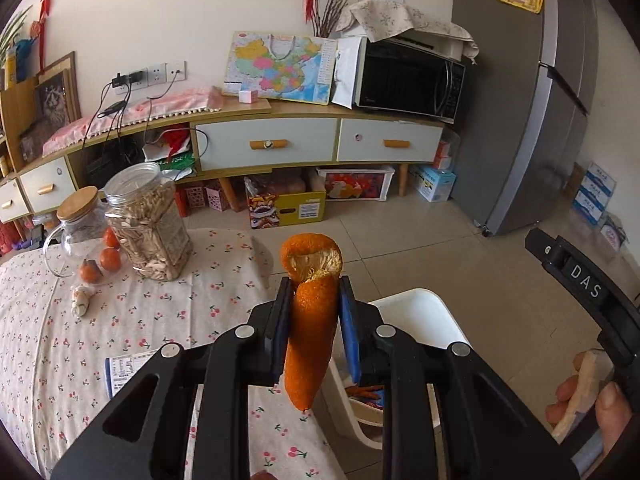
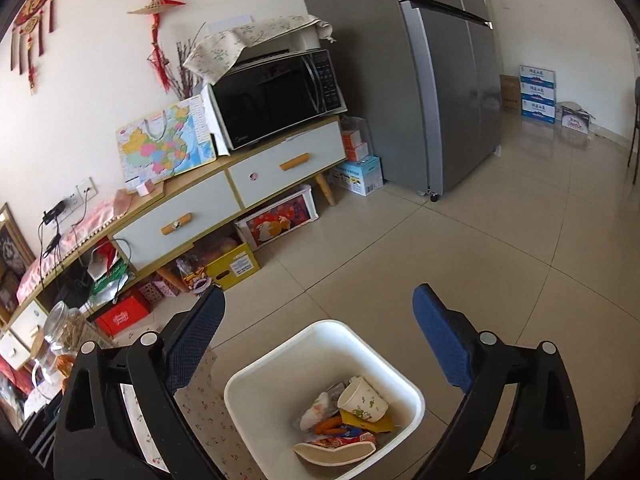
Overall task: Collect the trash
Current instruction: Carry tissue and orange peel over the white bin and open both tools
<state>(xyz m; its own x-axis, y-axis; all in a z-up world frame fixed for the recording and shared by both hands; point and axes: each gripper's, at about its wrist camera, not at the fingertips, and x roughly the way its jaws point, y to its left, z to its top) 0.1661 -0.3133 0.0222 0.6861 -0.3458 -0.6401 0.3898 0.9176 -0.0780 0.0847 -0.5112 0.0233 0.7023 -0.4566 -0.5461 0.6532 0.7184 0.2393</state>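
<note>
A long piece of orange peel (image 1: 310,328) stands upright between the blue pads of my left gripper (image 1: 313,292), which is shut on it at the table's right edge. Behind and below it shows the white trash bin (image 1: 416,308). In the right wrist view my right gripper (image 2: 320,304) hangs open and empty directly above that white bin (image 2: 280,356), which holds a paper cup (image 2: 362,400), wrappers, peel and a paper plate (image 2: 336,452). The right gripper's body (image 1: 580,280) and the hand holding it appear at the right of the left wrist view.
The flowered tablecloth (image 1: 120,320) carries a jar of seeds (image 1: 148,224), a glass pitcher (image 1: 76,224), small oranges (image 1: 109,258), a wrapped scrap (image 1: 82,298) and a printed packet (image 1: 124,368). A low cabinet (image 1: 280,140) with a microwave (image 1: 408,78) and a fridge (image 1: 532,100) stand beyond the tiled floor.
</note>
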